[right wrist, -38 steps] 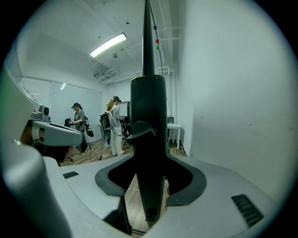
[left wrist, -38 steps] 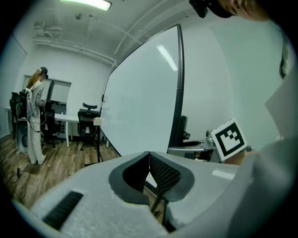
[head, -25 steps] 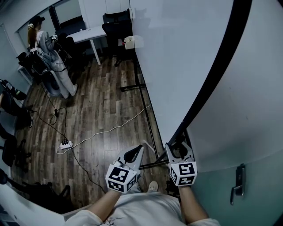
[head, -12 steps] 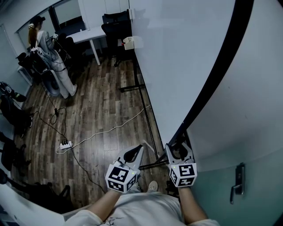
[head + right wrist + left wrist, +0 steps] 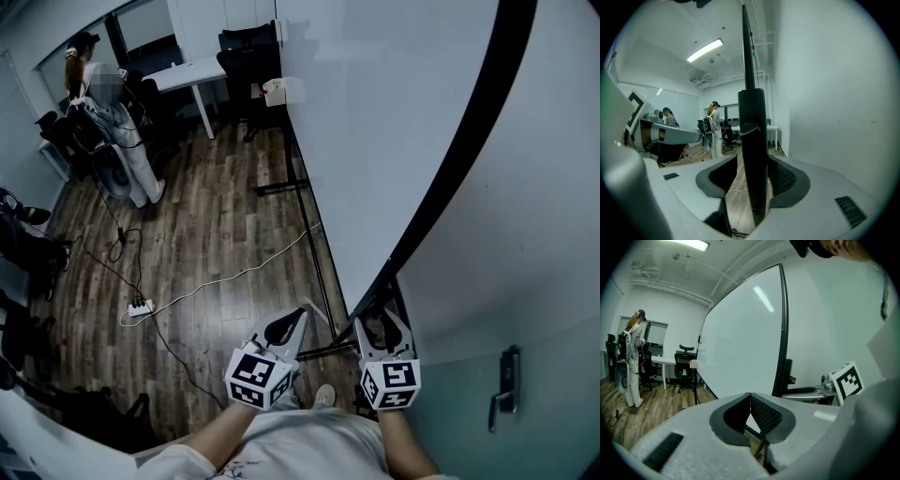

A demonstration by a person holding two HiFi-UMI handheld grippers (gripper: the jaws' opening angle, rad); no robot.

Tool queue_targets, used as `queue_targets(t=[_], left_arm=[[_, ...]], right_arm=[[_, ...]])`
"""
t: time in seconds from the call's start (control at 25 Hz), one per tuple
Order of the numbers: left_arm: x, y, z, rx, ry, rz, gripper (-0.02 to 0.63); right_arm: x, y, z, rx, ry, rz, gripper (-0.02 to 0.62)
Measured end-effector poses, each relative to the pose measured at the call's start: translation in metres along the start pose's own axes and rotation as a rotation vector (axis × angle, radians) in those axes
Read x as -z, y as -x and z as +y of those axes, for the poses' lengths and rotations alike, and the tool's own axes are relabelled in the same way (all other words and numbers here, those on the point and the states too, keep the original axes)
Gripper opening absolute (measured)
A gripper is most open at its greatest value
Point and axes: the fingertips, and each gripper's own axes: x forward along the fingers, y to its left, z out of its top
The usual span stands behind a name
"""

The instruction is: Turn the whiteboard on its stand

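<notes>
The big whiteboard (image 5: 375, 122) stands on its black stand, its dark frame (image 5: 450, 178) running down to the lower corner in front of me. My right gripper (image 5: 382, 317) sits at that corner. In the right gripper view the frame post (image 5: 752, 140) stands between the jaws of the right gripper (image 5: 752, 168), close to the right pad with a thin gap at the left pad, so it is open around the post. My left gripper (image 5: 292, 323) hangs beside it over the floor, shut and holding nothing; its pads (image 5: 761, 413) meet, and the whiteboard (image 5: 740, 348) fills the view behind.
The stand's floor rail (image 5: 319, 258) and foot (image 5: 281, 186) run along the wood floor. A cable and power strip (image 5: 139, 306) lie left of it. A person (image 5: 94, 103), a desk (image 5: 183, 70) and chairs (image 5: 248, 47) are far back. A door handle (image 5: 506, 389) is at right.
My right gripper has slid back a little toward me along the frame corner. The whiteboard and my left gripper have stayed put. The person at the back shifted slightly.
</notes>
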Motion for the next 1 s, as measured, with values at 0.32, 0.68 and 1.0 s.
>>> queue_targets(t=[0.32,0.68,1.0], left_arm=[[0.007,0.004,-0.005,0.014,-0.002,0.015,0.011],[0.007,0.008,0.000,-0.002,0.015,0.016,0.011],[0.007,0.010,0.004,-0.008,0.017,0.007,0.011]], right_arm=[[-0.001,0.014,0.014,-0.017,0.004,-0.002,0.174],[-0.007,0.010,0.032,-0.044,0.013,0.002,0.009],[-0.010,0.003,0.047,-0.097,0.028,0.006,0.008]])
